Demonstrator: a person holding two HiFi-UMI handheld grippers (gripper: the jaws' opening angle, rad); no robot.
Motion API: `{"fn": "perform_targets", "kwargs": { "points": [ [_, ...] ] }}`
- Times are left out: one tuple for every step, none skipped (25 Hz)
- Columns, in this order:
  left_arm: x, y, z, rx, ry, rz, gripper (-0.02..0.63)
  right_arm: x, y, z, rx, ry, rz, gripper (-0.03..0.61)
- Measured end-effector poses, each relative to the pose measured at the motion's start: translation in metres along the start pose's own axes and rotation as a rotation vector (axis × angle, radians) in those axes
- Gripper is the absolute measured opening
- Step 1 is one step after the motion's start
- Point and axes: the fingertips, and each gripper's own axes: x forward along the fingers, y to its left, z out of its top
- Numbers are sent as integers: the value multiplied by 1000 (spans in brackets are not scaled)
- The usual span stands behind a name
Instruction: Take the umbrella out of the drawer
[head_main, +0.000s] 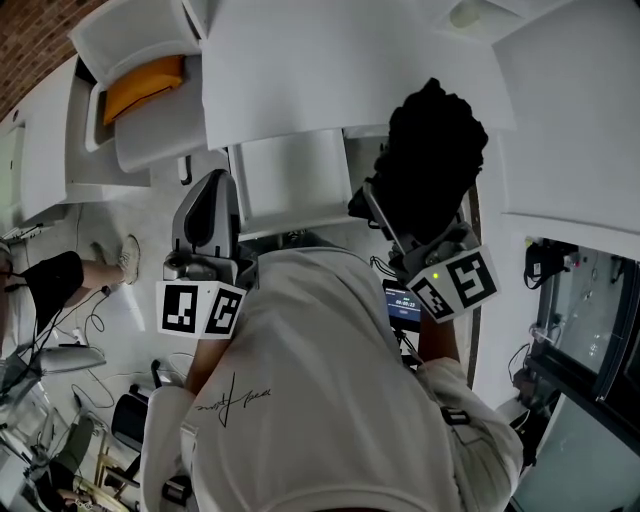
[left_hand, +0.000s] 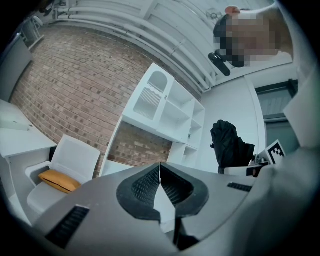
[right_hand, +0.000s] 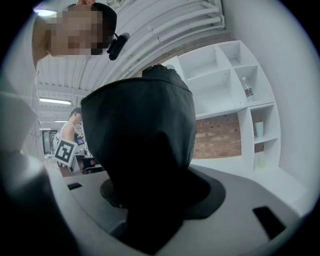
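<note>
Where the umbrella is: the black folded umbrella (head_main: 435, 150) is up in the air in front of the person, gripped by the right gripper (right_hand: 160, 200), and touches no furniture.
Right gripper: its jaws stand wide around the bunched black canopy, which fills the gap between them and blocks most of that gripper's view.
Left gripper: the left gripper (left_hand: 160, 192) has its jaws closed tip to tip on nothing. It is held level and to the side, well apart from the umbrella.
Drawer: the white box-shaped front (head_main: 290, 185) just beside the umbrella in the head view may be the drawer, but the steep angle does not settle it.
Surroundings: a white shelf unit (left_hand: 172, 112) stands against a brick wall (left_hand: 75, 85), and a white armchair (head_main: 140, 50) holds an orange cushion (head_main: 143, 87).
Stage of task: judging by the lifted umbrella, the removal looks all but done. What is left is to carry it clear.
How to do it well: the grip is on soft, loose fabric rather than on the shaft, so the bundle could sag or slide. Even pressure and a slow, level carry should hold it.
Risk: a strap or a fold of cloth could catch on a white edge nearby, so draw the umbrella straight away from the furniture. Bring the left gripper in only if the bundle droops.
</note>
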Motion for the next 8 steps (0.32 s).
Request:
{"fn": "perform_targets", "kwargs": {
  "points": [
    [0,-1,0,-1,0,-2,17,-1,0,1,-2,0,1,233],
    [0,-1,0,-2,2,-2,17,-1,0,1,-4,0,1,233],
    [0,-1,-1,-2,5,-2,17,-2,-1,1,-6,0,1,233],
    [1,-1,-1,-1,7,-2,17,-2,-1,1,-5,0,1,233],
    [1,-1,-2,0,9,-3,17,-2,-2,0,-4,-1,2,233],
    [1,-1,-3,1,11,-3,17,-2,-2,0,-1,-3,5,233],
    [1,-1,-3,3,12,-2,17,-3,-2,-1,1,-6,9,233],
    [2,0,-4,4,13,-2,17,-3,-1,-2,4,-8,13,233]
  ]
}}
